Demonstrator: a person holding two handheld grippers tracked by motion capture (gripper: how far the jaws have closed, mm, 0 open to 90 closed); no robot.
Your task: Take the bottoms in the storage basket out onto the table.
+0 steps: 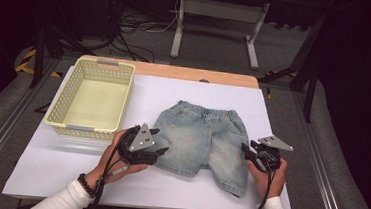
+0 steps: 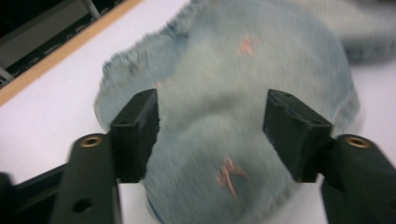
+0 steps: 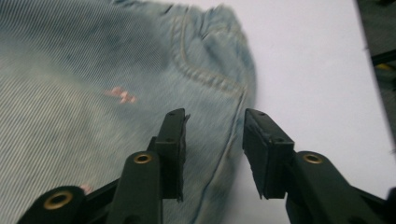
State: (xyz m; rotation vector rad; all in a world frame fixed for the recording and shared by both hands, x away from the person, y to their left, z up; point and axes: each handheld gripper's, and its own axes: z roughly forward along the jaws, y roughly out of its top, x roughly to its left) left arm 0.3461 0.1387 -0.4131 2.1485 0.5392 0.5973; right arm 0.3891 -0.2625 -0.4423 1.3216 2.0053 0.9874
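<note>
A pair of small light-blue denim shorts (image 1: 206,136) lies flat on the white sheet, waistband toward the far side. At the shorts' left leg hem, my left gripper (image 1: 160,140) is held by a hand. Its jaws stand wide apart in the left gripper view (image 2: 212,116), over the denim (image 2: 224,93) and not pressing it. My right gripper (image 1: 246,153) sits at the right side of the shorts. In the right gripper view (image 3: 215,135) its jaws are apart above the side seam and pocket (image 3: 201,70), with a clear gap between the pads.
A pale yellow perforated basket (image 1: 63,100) stands on the left of the white sheet (image 1: 43,168), with nothing in it. A wooden table edge (image 1: 196,74) runs along the far side. Cables and a metal stand are on the floor beyond.
</note>
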